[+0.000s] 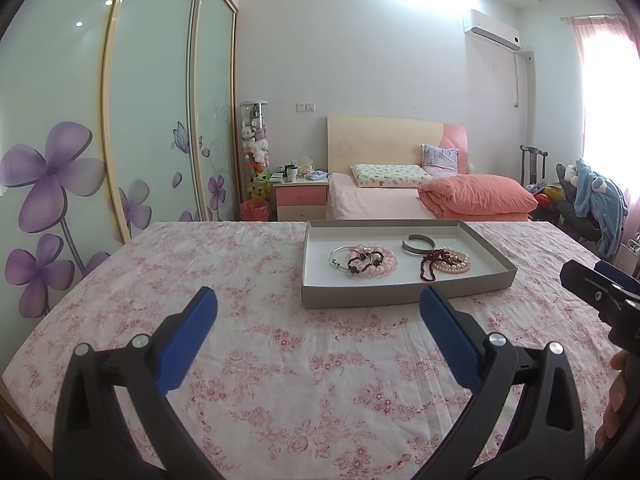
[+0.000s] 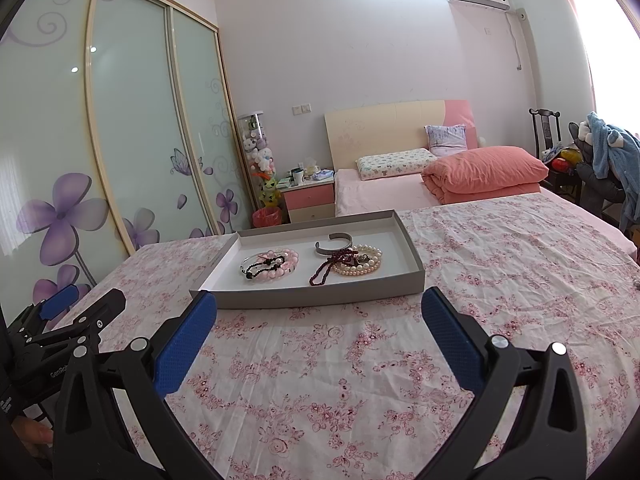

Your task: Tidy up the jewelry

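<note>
Grey tray point(image 1: 400, 300) holds two jewelry heaps; left tool point(image 1: 318, 306) and right tool point(image 2: 320, 306) both released

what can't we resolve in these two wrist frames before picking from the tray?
- Dark red bead strand and pearl necklace: overlapping in both views; whether tangled is unclear.
- Black bead bracelet lies over the pink bead bracelets and thin silver bangle; piece count too small to tell.
- Silver cuff: clear.
- Small object on the tablecloth: cut by the right wrist frame edge.
- Tray front floor: hidden by its near wall.
</note>
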Action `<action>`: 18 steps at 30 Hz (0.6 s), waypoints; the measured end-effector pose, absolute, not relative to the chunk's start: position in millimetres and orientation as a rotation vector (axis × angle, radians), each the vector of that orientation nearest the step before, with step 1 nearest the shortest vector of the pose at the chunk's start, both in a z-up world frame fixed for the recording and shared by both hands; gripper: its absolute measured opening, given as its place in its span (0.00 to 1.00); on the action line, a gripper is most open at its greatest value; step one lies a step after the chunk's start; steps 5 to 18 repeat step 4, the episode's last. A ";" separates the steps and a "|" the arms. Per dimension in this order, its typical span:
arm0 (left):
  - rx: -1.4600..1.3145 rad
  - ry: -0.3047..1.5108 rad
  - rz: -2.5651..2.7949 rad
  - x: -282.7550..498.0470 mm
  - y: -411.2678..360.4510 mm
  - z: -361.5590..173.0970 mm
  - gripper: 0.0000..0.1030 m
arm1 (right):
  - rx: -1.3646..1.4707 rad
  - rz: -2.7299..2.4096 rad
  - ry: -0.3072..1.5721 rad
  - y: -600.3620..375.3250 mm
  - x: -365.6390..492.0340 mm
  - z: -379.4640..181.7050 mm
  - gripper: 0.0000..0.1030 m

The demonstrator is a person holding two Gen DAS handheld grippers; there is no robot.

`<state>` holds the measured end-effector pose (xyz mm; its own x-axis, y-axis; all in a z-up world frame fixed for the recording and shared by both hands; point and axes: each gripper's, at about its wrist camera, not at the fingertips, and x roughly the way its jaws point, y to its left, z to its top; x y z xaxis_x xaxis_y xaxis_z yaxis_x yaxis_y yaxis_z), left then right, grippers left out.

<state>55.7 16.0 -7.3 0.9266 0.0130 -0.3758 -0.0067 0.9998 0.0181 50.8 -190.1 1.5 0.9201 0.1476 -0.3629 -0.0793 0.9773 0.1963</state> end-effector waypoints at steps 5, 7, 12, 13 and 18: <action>0.018 0.388 0.008 55.9 14.7 -7.5 0.96 | 0.180 0.118 0.386 -192.5 52.1 1.8 0.98; 0.018 0.388 0.008 55.9 14.7 -7.5 0.96 | 0.180 0.118 0.386 -192.5 52.1 1.8 0.98; 0.018 0.388 0.008 55.9 14.7 -7.5 0.96 | 0.180 0.118 0.386 -192.5 52.1 1.8 0.98; 0.018 0.388 0.008 55.9 14.7 -7.5 0.96 | 0.180 0.118 0.386 -192.5 52.1 1.8 0.98; 0.018 0.388 0.008 55.9 14.7 -7.5 0.96 | 0.180 0.118 0.386 -192.5 52.1 1.8 0.98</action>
